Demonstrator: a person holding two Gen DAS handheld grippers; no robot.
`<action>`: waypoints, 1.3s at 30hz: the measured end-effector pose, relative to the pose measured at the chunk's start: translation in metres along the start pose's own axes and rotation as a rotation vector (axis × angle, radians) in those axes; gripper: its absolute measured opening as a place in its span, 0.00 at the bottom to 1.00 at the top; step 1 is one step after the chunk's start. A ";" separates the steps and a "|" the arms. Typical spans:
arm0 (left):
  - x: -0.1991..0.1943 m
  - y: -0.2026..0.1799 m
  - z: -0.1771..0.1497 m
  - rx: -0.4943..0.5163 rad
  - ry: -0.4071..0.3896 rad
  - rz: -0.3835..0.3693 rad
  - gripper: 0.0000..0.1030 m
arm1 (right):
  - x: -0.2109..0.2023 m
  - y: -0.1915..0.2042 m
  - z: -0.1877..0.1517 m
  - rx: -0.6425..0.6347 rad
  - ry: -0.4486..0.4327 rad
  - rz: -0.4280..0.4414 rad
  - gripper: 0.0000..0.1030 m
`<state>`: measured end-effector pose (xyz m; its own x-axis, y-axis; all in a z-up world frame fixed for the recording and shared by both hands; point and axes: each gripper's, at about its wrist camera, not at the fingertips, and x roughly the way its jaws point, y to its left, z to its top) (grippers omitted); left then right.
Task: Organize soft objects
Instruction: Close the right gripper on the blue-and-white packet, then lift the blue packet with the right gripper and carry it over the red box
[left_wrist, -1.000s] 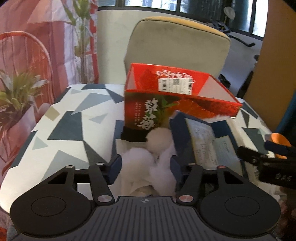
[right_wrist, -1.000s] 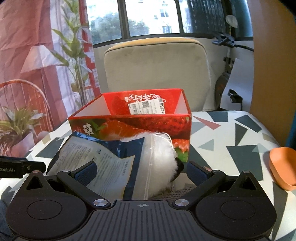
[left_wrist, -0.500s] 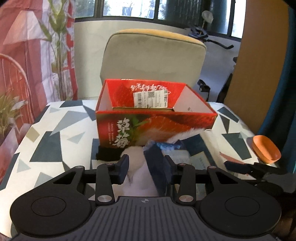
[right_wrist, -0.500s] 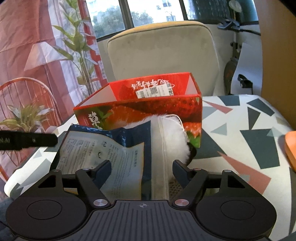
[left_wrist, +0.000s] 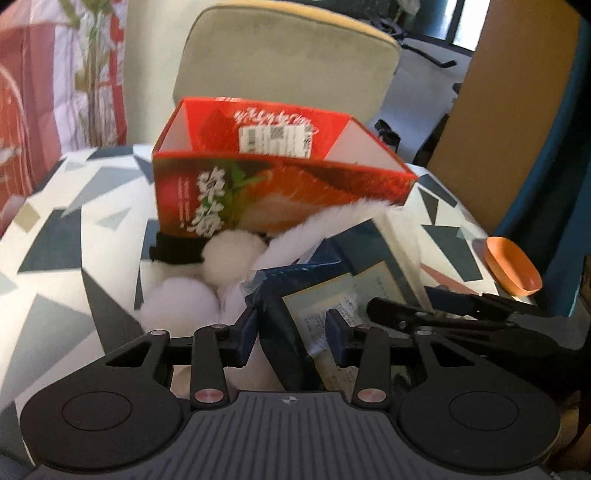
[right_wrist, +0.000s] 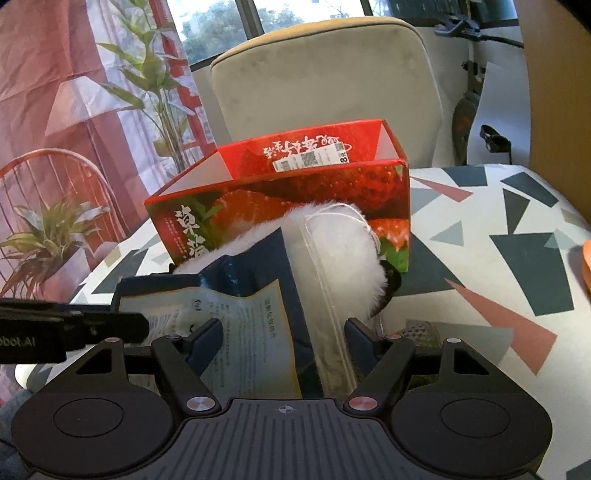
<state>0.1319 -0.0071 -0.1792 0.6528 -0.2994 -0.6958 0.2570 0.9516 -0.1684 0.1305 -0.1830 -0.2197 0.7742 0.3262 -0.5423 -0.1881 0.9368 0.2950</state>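
Note:
A dark blue plastic package (left_wrist: 295, 295) with a printed paper label and white fluffy fur (left_wrist: 177, 306) inside lies in front of the open red strawberry box (left_wrist: 280, 195). My left gripper (left_wrist: 291, 332) is shut on the package's left end. My right gripper (right_wrist: 284, 339) straddles the package's right end (right_wrist: 258, 325), its fingers against the bag, where the white fur (right_wrist: 332, 243) bulges out. The right gripper's fingers (left_wrist: 443, 314) also show in the left wrist view. The red box (right_wrist: 288, 206) stands just behind the package.
The patterned table (right_wrist: 498, 258) carries an orange dish (left_wrist: 513, 269) at the right. A beige chair (right_wrist: 325, 85) stands behind the box. Plants and a red-white curtain (right_wrist: 74, 110) are at the left.
Both grippers have narrowed around the package. The package's left end has bunched up and risen from the table towards the box.

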 end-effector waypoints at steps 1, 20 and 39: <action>0.002 0.004 -0.001 -0.021 0.010 -0.001 0.41 | 0.001 0.000 0.000 0.002 0.006 0.001 0.68; 0.000 0.022 -0.006 -0.155 0.116 -0.063 0.47 | 0.004 0.001 -0.004 -0.009 0.052 -0.007 0.46; -0.002 0.011 0.008 -0.077 0.061 -0.107 0.35 | -0.019 0.030 0.018 -0.157 0.057 0.111 0.03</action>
<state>0.1391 0.0030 -0.1741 0.5798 -0.3969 -0.7115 0.2660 0.9177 -0.2952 0.1212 -0.1630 -0.1863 0.7088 0.4314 -0.5582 -0.3657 0.9013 0.2321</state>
